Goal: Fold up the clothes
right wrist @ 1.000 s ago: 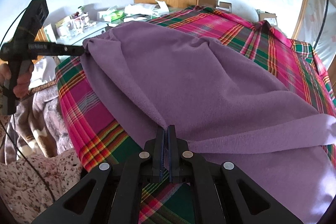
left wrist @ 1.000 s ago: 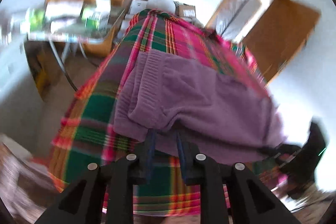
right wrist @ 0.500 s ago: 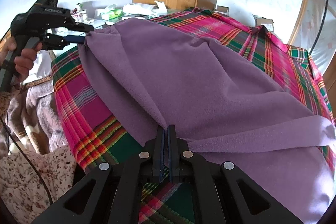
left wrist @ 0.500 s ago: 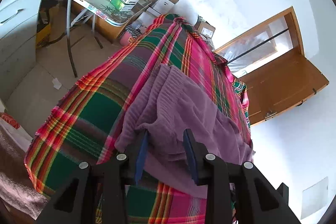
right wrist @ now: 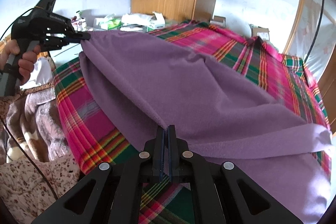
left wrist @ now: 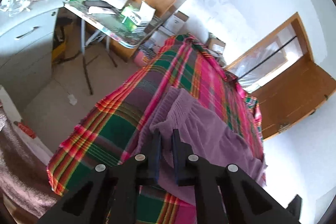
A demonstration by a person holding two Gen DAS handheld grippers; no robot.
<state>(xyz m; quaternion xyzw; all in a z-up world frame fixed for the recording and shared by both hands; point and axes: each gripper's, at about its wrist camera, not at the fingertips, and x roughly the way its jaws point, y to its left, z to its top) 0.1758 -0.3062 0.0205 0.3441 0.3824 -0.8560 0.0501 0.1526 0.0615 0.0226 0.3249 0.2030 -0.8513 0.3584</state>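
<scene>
While a purple garment (right wrist: 189,81) hangs stretched above the plaid bed (right wrist: 273,60), the right hand-held gripper (right wrist: 166,129) pinches one edge and the left hand-held gripper (left wrist: 167,133), jaws slightly parted, pinches its ribbed band; folding appears barely begun, every fold left.

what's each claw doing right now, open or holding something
Left claw: shut on the purple garment's ribbed edge.
Right claw: shut on the purple garment's near edge.

No legible text, perhaps from blur.
</scene>
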